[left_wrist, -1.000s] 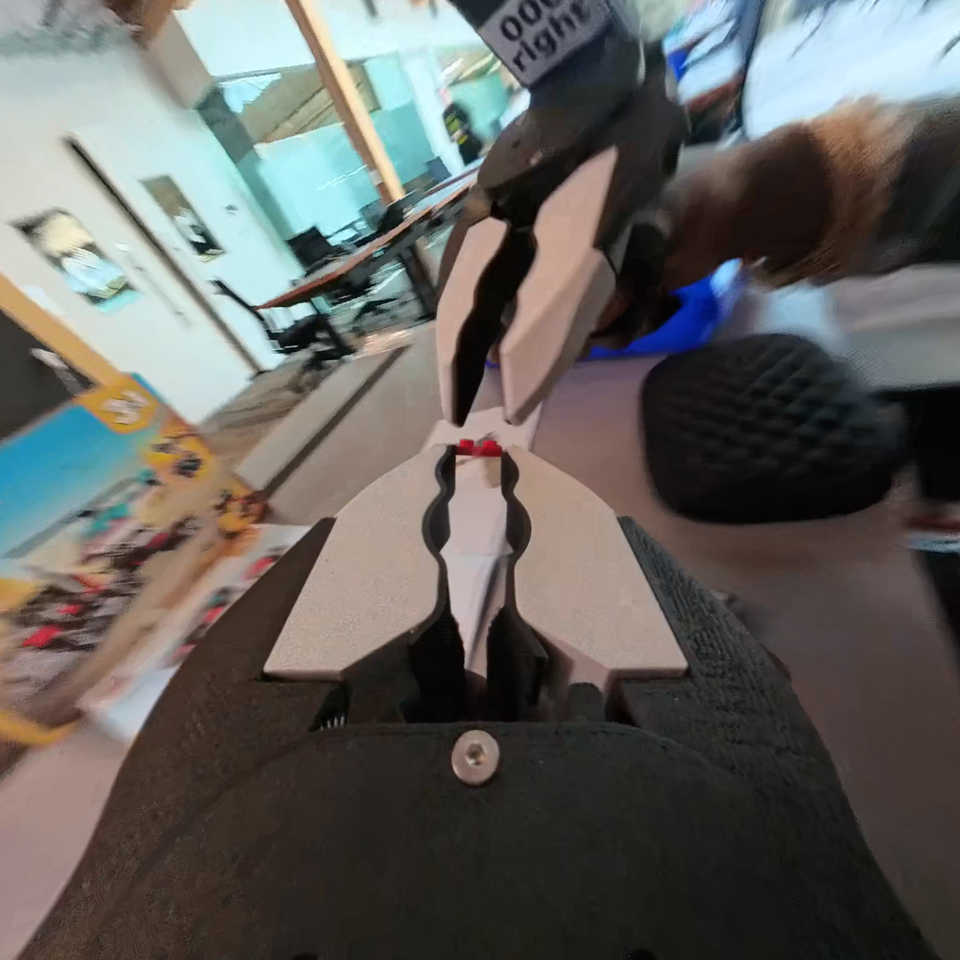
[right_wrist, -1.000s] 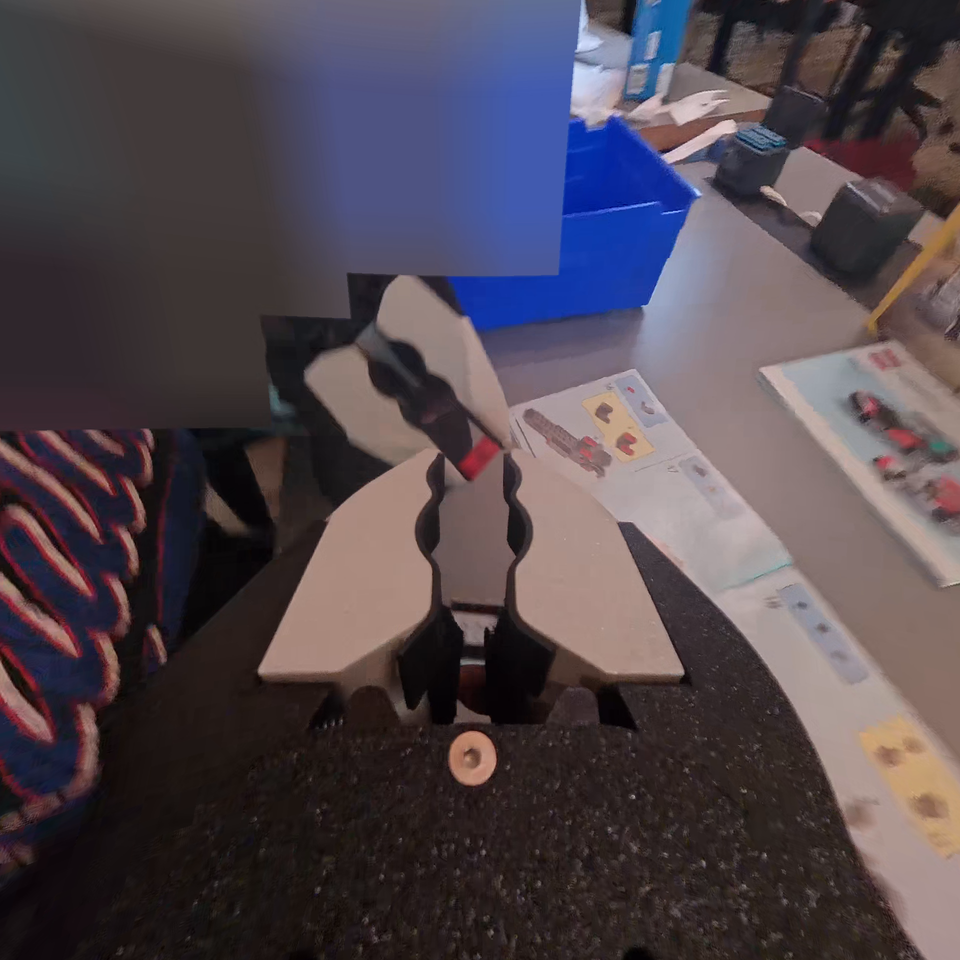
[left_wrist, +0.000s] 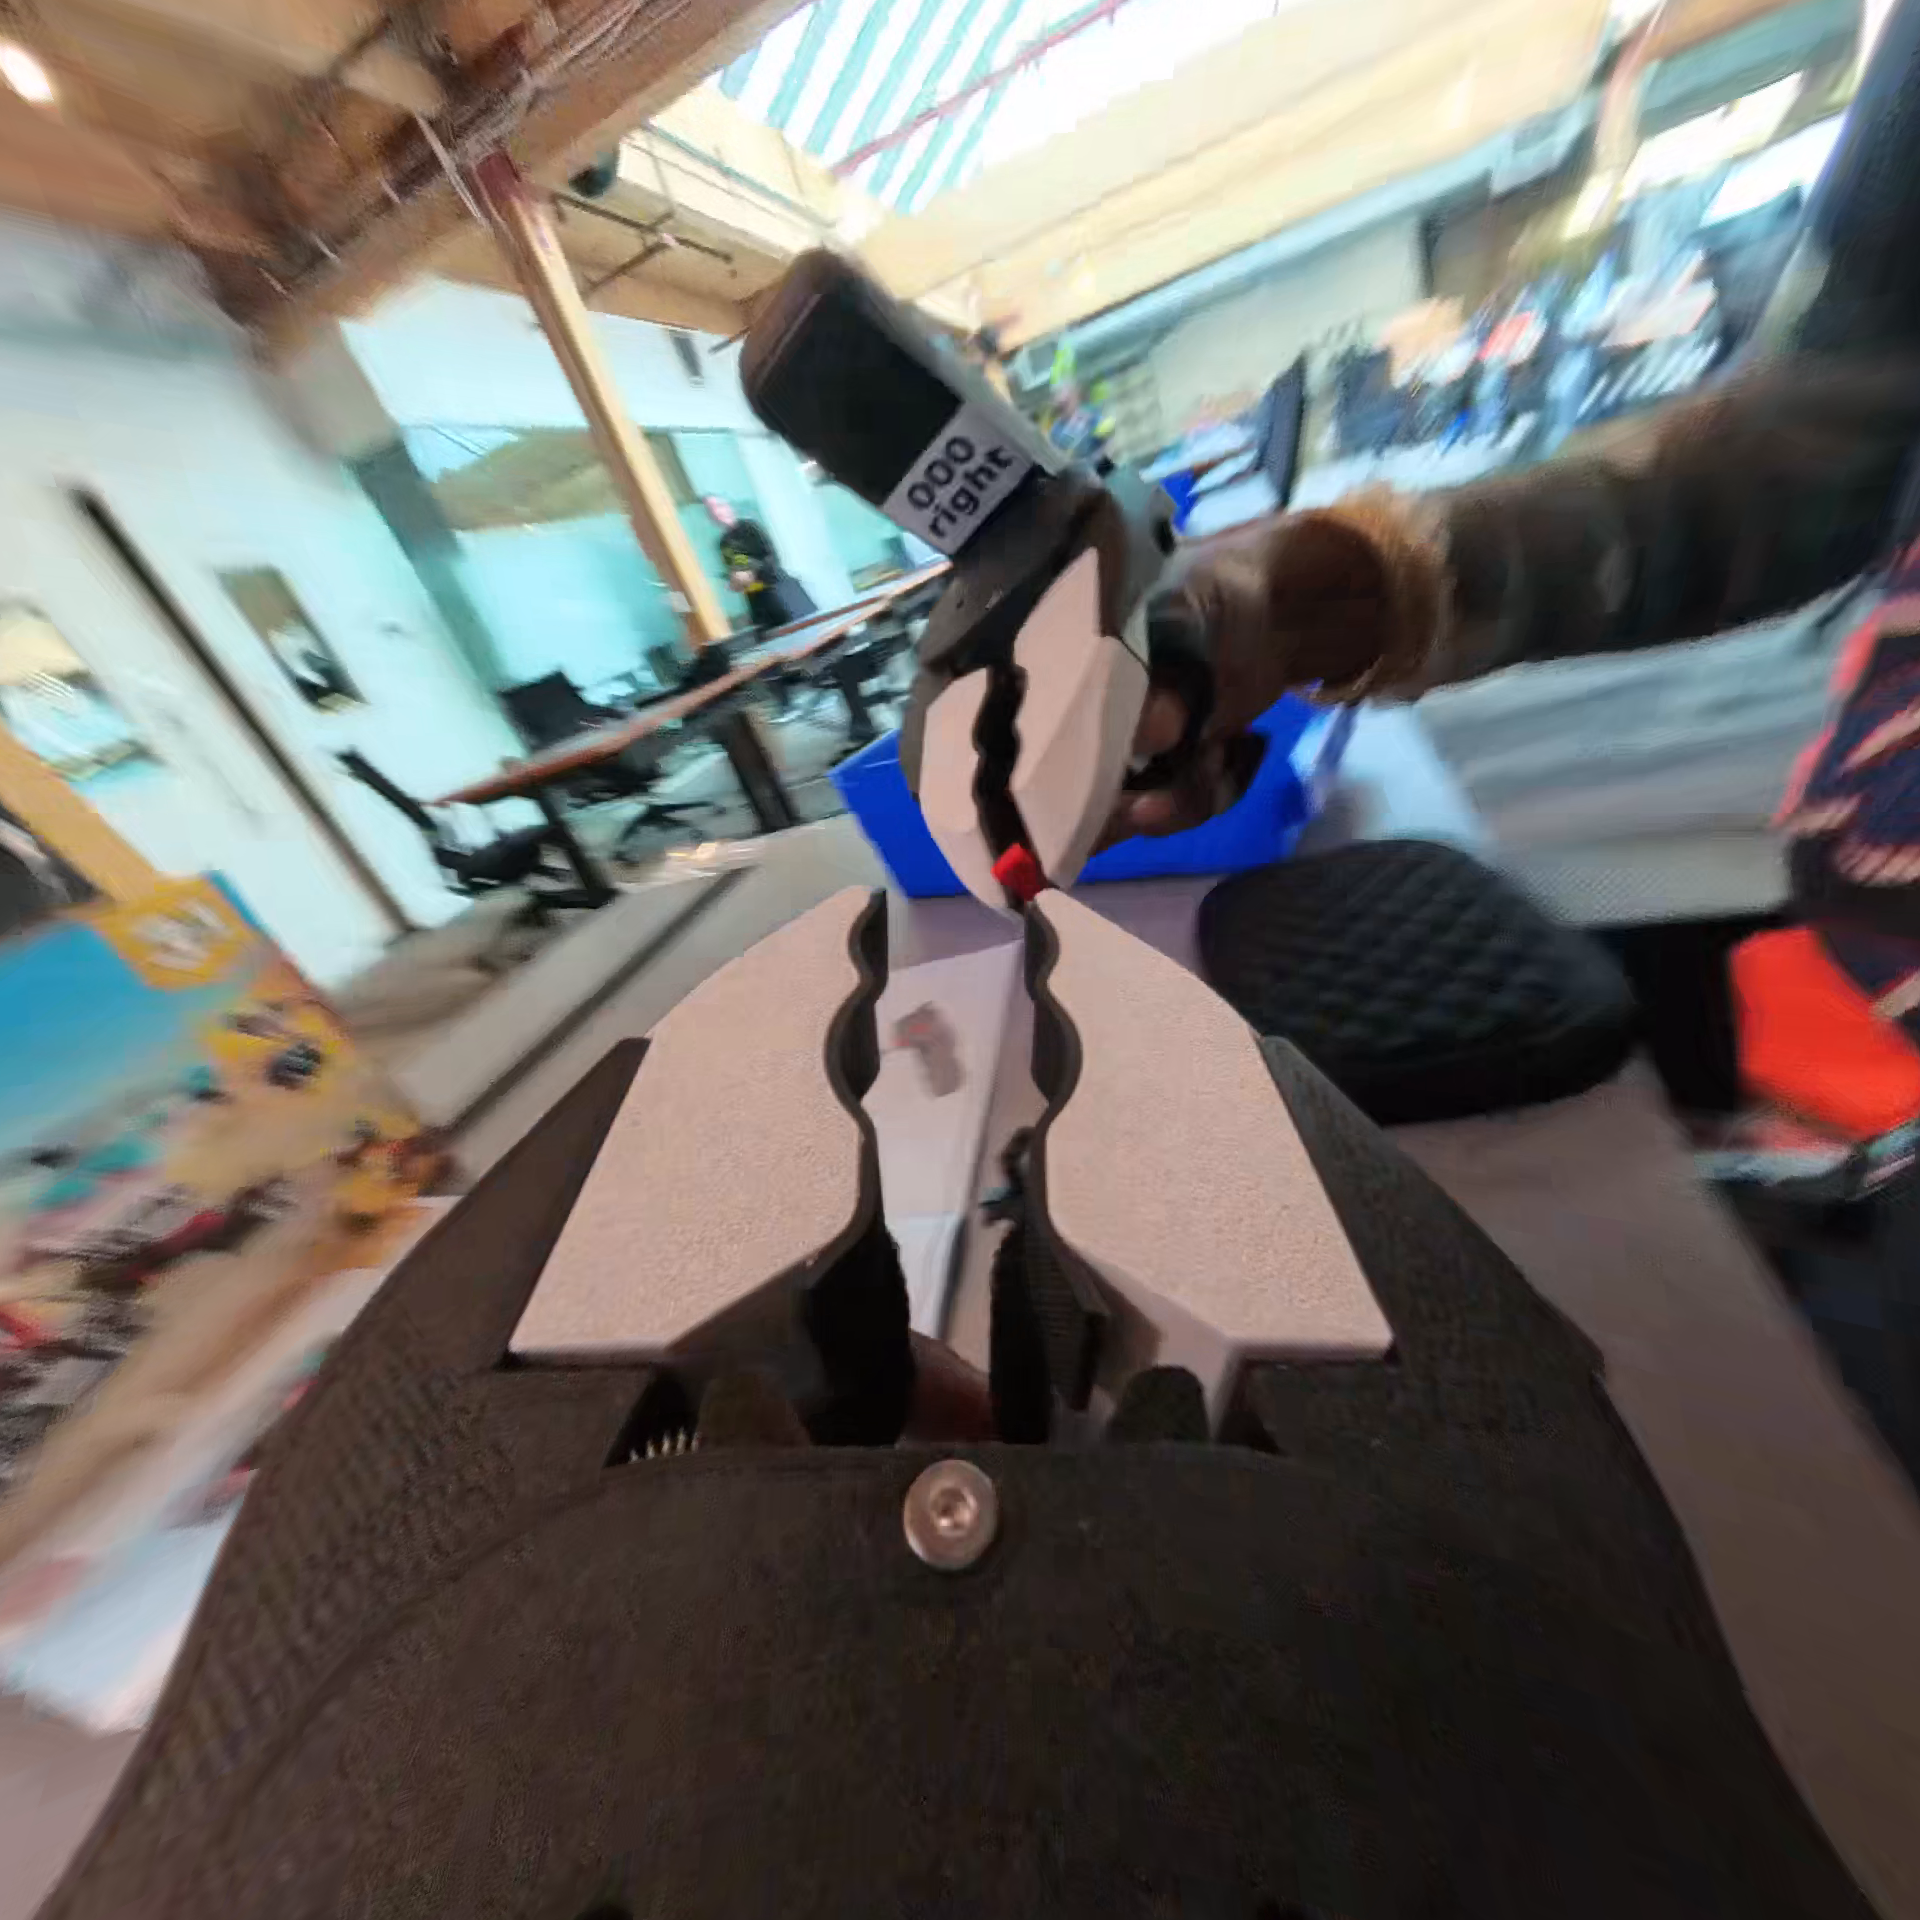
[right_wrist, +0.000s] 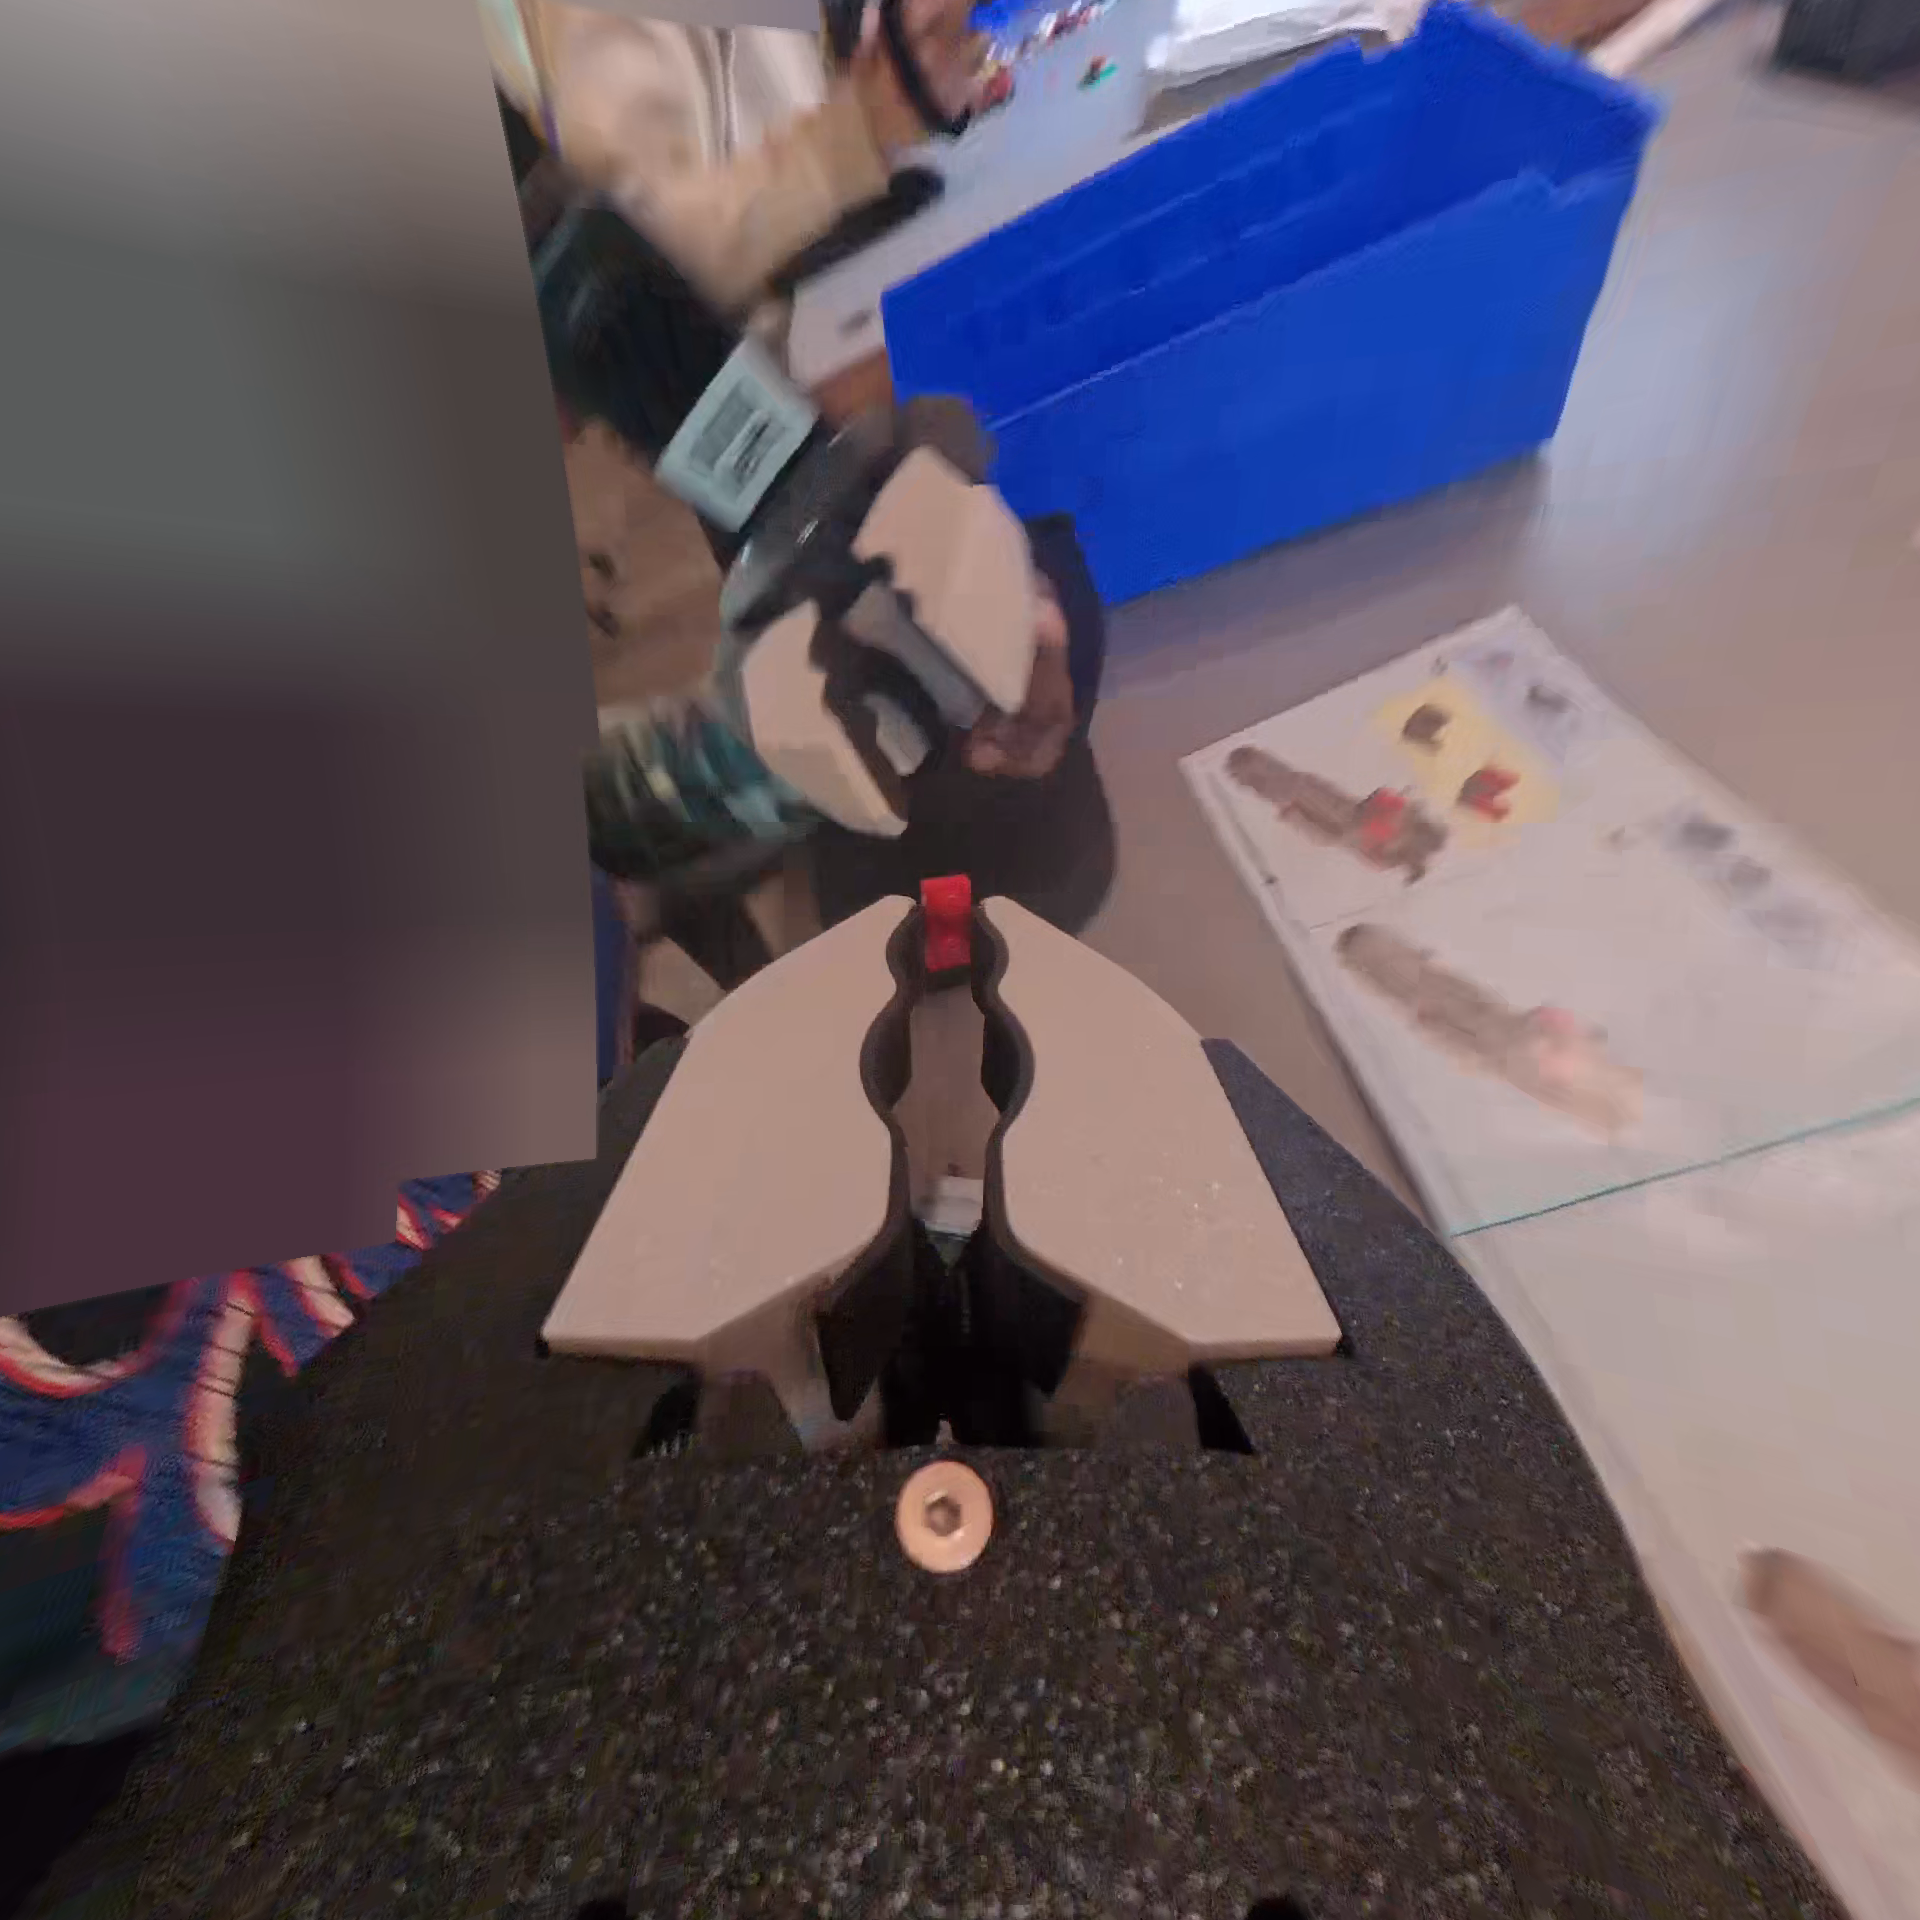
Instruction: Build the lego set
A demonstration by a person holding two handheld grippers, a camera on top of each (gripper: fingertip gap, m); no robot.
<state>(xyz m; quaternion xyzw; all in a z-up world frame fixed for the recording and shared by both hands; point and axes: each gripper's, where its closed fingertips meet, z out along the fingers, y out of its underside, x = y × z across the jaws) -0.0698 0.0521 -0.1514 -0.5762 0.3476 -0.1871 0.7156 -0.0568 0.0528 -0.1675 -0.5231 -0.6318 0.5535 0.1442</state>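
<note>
The left gripper (left_wrist: 951, 920) stands with its jaws apart and nothing between them. Just above its right fingertip, the right gripper (left_wrist: 1013, 883) pinches a small red lego piece (left_wrist: 1016, 869), in front of a blue bin (left_wrist: 1184, 852) on the grey table (left_wrist: 1507, 1174).

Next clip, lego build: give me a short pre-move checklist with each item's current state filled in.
1. Red brick pinched at the tips of the right gripper: ok.
2. Left gripper open and empty: ok.
3. Grippers apart from each other: ok in the right wrist view.
4. Instruction sheet in view on the table: ok.
5. Part the brick joins to: cannot tell, none visible.
6. Blue bin contents: cannot tell.
</note>
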